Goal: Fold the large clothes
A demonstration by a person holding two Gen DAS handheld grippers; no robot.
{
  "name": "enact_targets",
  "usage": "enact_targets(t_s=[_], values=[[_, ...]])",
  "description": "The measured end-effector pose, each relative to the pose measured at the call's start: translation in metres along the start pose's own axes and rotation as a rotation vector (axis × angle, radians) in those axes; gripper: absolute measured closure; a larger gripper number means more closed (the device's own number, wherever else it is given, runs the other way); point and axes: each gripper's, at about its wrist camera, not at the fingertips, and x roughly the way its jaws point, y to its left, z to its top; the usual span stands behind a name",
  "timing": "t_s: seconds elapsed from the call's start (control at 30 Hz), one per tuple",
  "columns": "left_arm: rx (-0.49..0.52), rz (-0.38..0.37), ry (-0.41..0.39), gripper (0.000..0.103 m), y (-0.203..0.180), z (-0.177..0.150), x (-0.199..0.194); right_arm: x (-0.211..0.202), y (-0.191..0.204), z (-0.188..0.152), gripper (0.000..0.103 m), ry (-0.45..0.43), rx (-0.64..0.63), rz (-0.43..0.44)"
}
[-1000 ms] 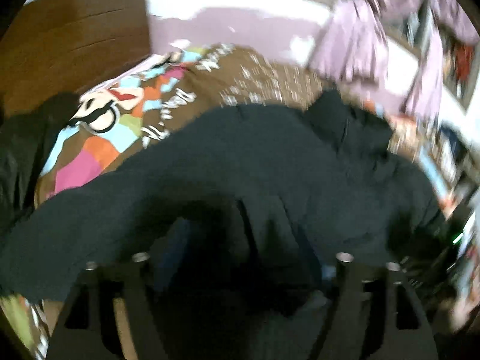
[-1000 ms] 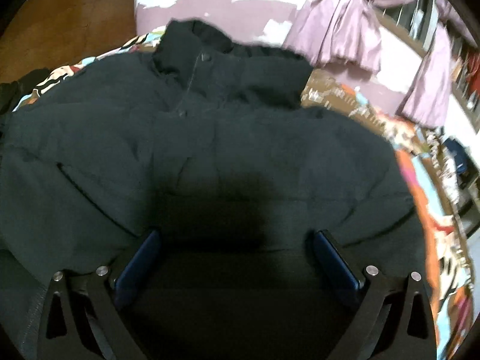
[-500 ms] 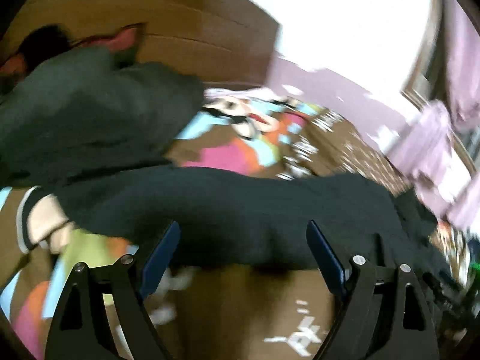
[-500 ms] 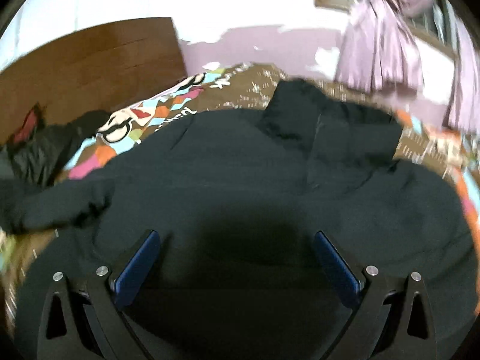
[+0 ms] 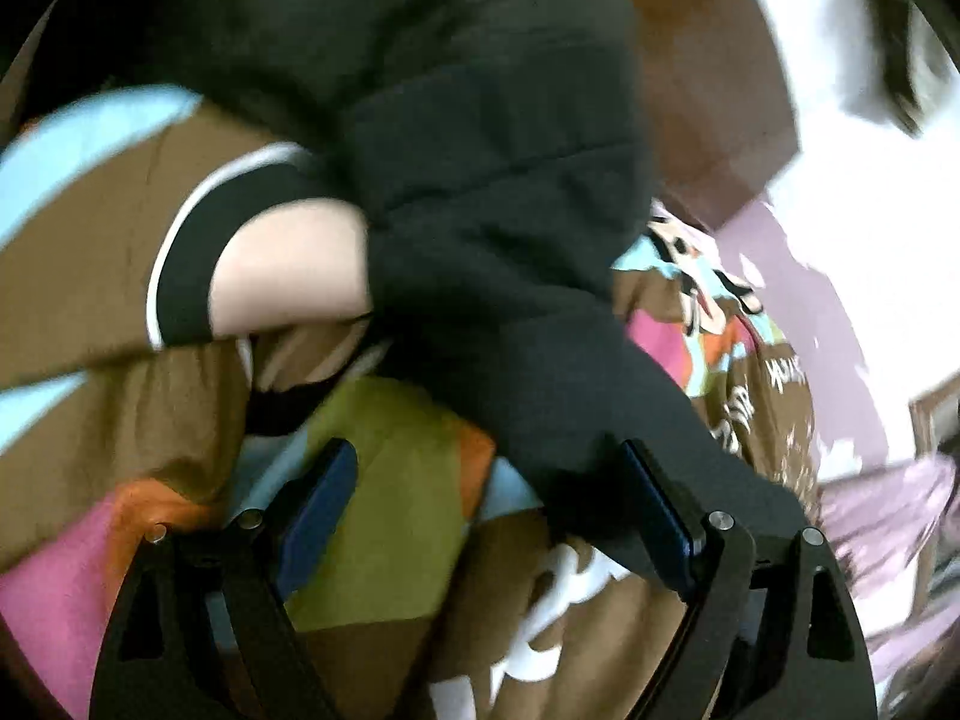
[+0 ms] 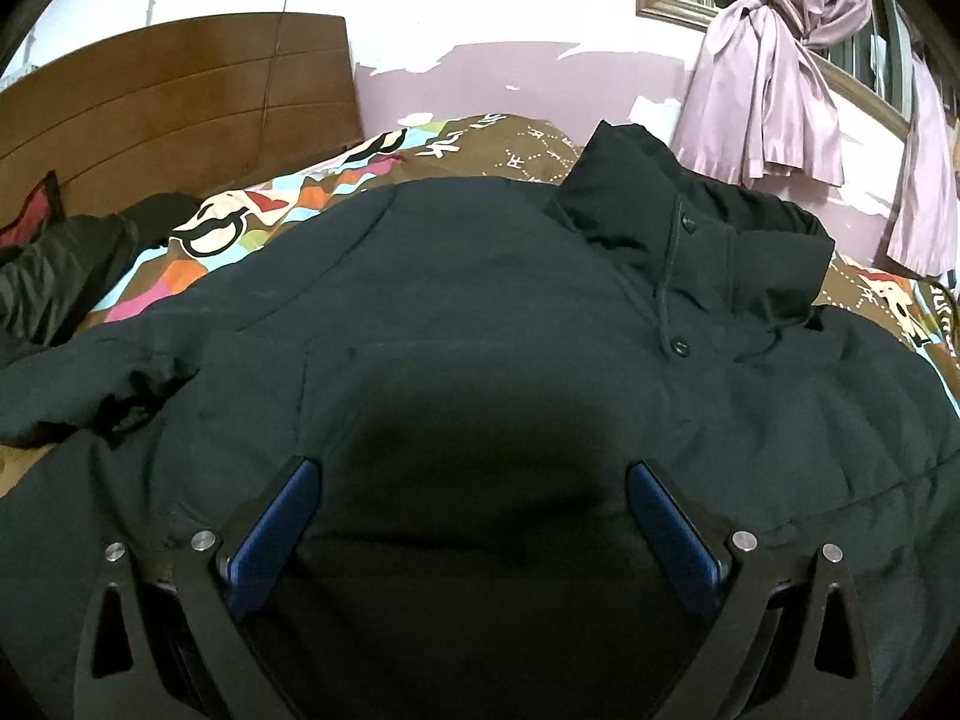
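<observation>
**A:** While we hover the right gripper [image 6: 468,516] over the black padded jacket [image 6: 480,312], look how it lies: front up on the patterned bedspread [image 6: 270,204], collar [image 6: 696,222] at the far right, snaps done up. Jaws wide, nothing between them but the jacket's chest below.

**B:** And on our other side, the left gripper [image 5: 486,504] is wide too, nothing pinched. The sleeve [image 5: 510,276] runs across that blurred view, brushing past the right-hand finger [image 5: 660,516], with the bright bedspread under the left one.

**A:** So how far along are we, would we say?

**B:** Early, we reckon. The body is spread flat, but from the right wrist the left sleeve [image 6: 102,384] is sprawled out to the side, cuff bunched, not folded in. No crease across the body yet either.

**A:** The other sleeve?

**B:** We can't tell; it's off the edge. Both sleeves and the body fold look to be ahead of us.
</observation>
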Motion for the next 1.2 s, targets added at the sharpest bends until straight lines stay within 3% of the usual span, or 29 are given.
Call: enact_targets(t_s=[0.27, 0.33, 0.43, 0.57, 0.67, 0.77, 0.9, 1.07, 1.2], values=[[-0.092, -0.092, -0.019, 0.024, 0.019, 0.025, 0.005, 0.003, -0.003, 0.0, 0.0, 0.004, 0.015, 0.018], [-0.057, -0.072, -0.038, 0.07, 0.017, 0.028, 0.001, 0.003, -0.002, 0.0, 0.0, 0.003, 0.015, 0.019], [0.029, -0.062, -0.08, 0.093, 0.005, 0.024, -0.01, 0.004, -0.003, -0.001, 0.0, 0.0, 0.024, 0.03], [0.166, -0.114, -0.199, 0.097, -0.019, 0.018, -0.041, 0.003, -0.008, -0.002, 0.0, -0.006, 0.047, 0.061], [0.314, -0.233, -0.303, 0.097, -0.056, 0.007, -0.08, -0.003, -0.013, -0.003, 0.0, -0.025, 0.073, 0.105], [0.463, -0.349, -0.345, 0.097, -0.096, -0.009, -0.104, -0.021, -0.031, -0.002, 0.0, -0.046, 0.151, 0.202], [0.656, -0.518, -0.298, 0.097, -0.155, -0.045, -0.121, -0.046, -0.061, 0.005, 0.0, -0.07, 0.2, 0.227], [0.897, -0.689, -0.169, 0.097, -0.225, -0.106, -0.128, -0.072, -0.112, 0.005, 0.0, -0.091, 0.315, 0.219], [1.128, -0.713, -0.071, 0.097, -0.272, -0.172, -0.112, -0.081, -0.151, -0.002, 0.0, -0.084, 0.431, 0.229]])
